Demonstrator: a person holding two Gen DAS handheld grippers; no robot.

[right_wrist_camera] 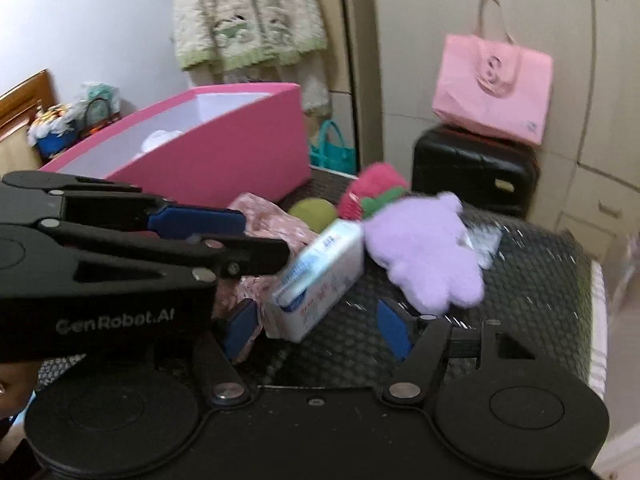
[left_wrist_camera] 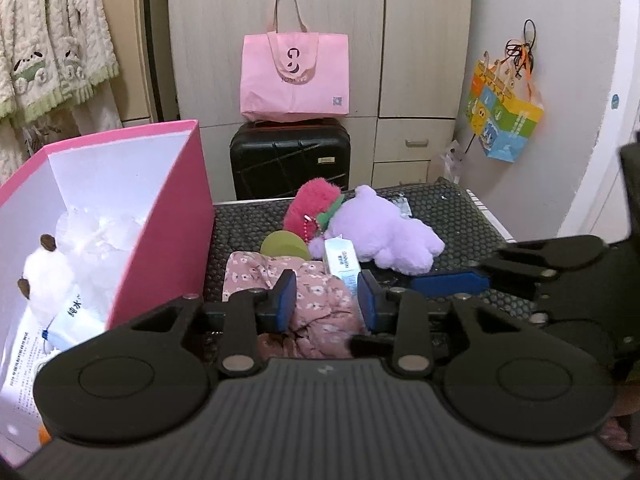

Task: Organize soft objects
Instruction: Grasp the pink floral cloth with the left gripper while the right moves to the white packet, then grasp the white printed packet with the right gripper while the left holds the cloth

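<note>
Left gripper (left_wrist_camera: 327, 295) is clamped on the pink floral cloth (left_wrist_camera: 312, 300), which lies bunched on the dark mat (left_wrist_camera: 452, 208) just right of the pink box (left_wrist_camera: 168, 232). Right gripper (right_wrist_camera: 320, 324) stands apart around the near end of a tissue pack (right_wrist_camera: 320, 280). Farther off lie a purple plush toy (left_wrist_camera: 384, 232) and a red plush toy (left_wrist_camera: 312, 204).

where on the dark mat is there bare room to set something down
Free: the honeycomb-textured dark mat right of the lilac plush bear, out to its right edge, and the near strip between the right gripper fingers. Crowded: the middle and left, where floral pink cloth, white tissue pack and bear bunch beside the tall pink cardboard box.
</note>
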